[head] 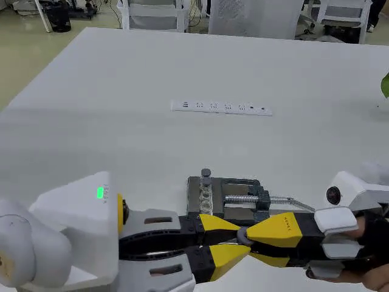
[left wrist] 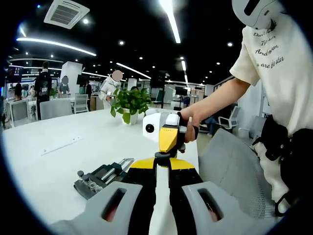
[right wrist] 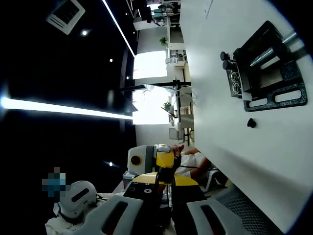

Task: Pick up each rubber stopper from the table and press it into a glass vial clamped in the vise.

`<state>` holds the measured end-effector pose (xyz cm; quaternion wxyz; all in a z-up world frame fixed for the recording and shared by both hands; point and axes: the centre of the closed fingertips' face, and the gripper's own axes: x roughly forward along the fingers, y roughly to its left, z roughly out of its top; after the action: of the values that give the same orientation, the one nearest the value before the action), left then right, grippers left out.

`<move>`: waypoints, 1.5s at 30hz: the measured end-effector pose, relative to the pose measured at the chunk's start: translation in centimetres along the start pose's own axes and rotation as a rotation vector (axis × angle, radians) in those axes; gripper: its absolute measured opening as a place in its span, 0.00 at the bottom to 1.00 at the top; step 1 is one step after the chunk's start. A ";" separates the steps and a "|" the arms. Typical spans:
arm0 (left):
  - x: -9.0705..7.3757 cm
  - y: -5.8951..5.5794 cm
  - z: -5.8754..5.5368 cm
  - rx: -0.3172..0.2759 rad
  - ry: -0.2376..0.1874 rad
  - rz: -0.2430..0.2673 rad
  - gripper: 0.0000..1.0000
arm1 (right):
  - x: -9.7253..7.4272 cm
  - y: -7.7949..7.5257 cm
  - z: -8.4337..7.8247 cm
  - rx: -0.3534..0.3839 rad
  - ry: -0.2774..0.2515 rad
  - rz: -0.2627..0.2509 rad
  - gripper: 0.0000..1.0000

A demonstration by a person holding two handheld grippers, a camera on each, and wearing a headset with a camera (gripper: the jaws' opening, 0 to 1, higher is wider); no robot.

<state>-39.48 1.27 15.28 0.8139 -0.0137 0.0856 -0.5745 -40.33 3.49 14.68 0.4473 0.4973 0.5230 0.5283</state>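
Observation:
My left gripper (head: 239, 238) and right gripper (head: 249, 237) meet tip to tip above the table's near edge. Both sets of yellow jaws are closed on one small grey rubber stopper (head: 242, 233), seen as a dark nub in the left gripper view (left wrist: 160, 155) and in the right gripper view (right wrist: 164, 173). Just beyond them sits the dark vise (head: 243, 198) (left wrist: 100, 177) (right wrist: 269, 63), clamping a row of glass vials (head: 206, 196) (right wrist: 235, 82). The far vial carries a grey stopper (head: 206, 174) (right wrist: 224, 56). Another loose stopper (right wrist: 251, 122) lies on the table beside the vise.
A white power strip (head: 222, 107) lies across the middle of the white table (head: 121, 121). Chairs (head: 155, 15) stand along the far edge. A potted plant (left wrist: 128, 103) sits at the table's right end. The person's torso (left wrist: 279, 73) is close behind the right gripper.

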 end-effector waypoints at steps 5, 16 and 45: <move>-0.1 0.0 -0.2 0.003 0.010 0.000 0.05 | 0.0 -0.2 0.4 -0.138 -0.005 -0.027 0.06; -0.4 0.6 -1.8 -0.020 0.052 0.026 0.05 | -1.2 0.0 2.5 -0.547 0.029 -0.212 0.31; 0.2 0.3 -4.0 -0.049 0.126 0.005 0.05 | -1.1 -1.9 0.7 -1.395 0.739 -0.649 0.24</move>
<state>-39.78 1.47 11.24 0.8077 0.0031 0.1507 -0.5700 -39.57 2.59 12.73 0.5811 -0.2707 0.3067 0.7036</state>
